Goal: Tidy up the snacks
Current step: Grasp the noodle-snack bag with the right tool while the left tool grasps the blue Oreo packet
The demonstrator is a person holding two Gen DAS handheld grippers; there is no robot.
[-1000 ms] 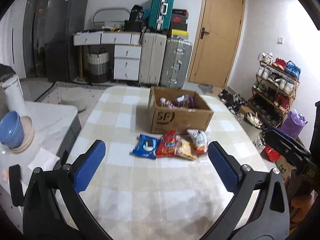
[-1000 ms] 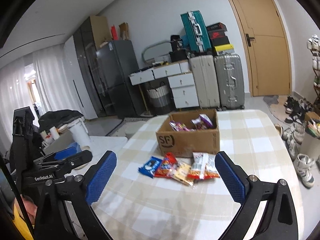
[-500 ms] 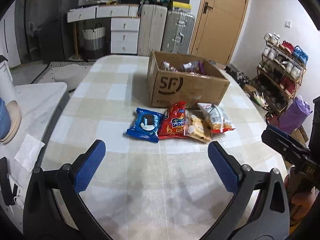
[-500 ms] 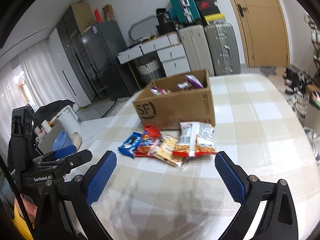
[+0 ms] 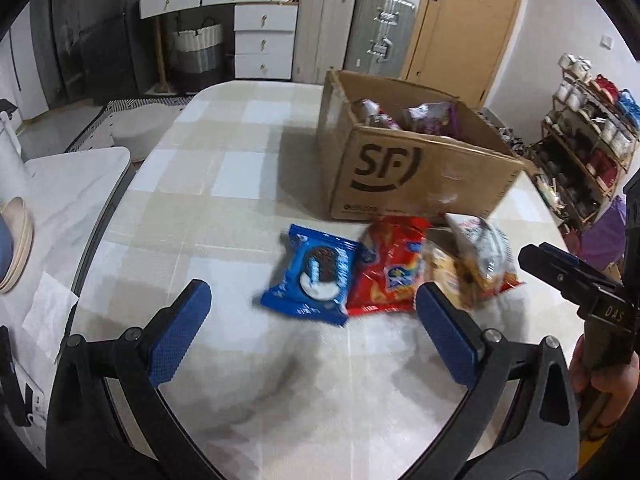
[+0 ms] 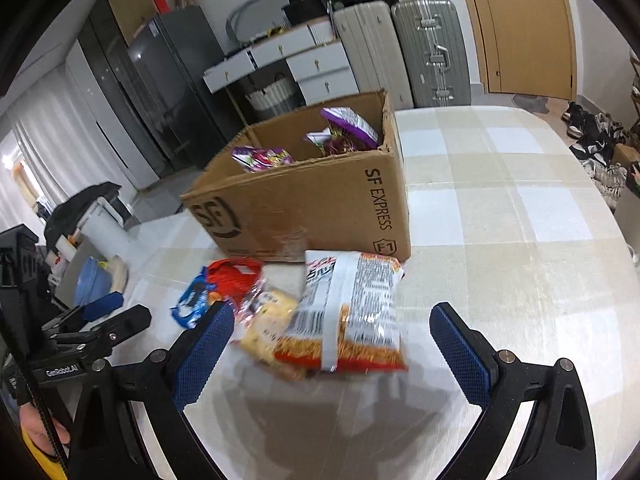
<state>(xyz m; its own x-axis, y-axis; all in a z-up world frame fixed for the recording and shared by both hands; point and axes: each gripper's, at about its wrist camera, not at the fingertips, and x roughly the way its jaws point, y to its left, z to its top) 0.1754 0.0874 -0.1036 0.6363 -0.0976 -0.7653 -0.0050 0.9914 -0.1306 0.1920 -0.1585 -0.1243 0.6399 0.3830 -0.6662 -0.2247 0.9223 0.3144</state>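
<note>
Table: the checked table (image 5: 224, 168) carried everything, its near half bare, which left both tools room to come in low.
Box: the open cardboard box (image 5: 416, 176) stood toward the far side, flaps up, with a few purple packets (image 6: 348, 128) already inside; it was judged to be where the loose snacks were meant to go.
Row of snacks: four packets lay flat just in front of the box, side by side and overlapping, within easy reach.
White-and-orange packet (image 6: 348, 312): the rightmost, nearest the right gripper.
Red packet (image 5: 394, 268): mid-row, its edge over its neighbours.
Blue cookie packet (image 5: 316, 276): the leftmost, nearest the left gripper.
Yellow packet (image 6: 268, 324): partly tucked under the others.
Left gripper (image 5: 312, 332): jaws wide apart, empty, lined up on the blue cookie packet.
Right gripper (image 6: 332, 352): jaws wide apart, empty, straddling the white-and-orange packet's near end without touching.
</note>
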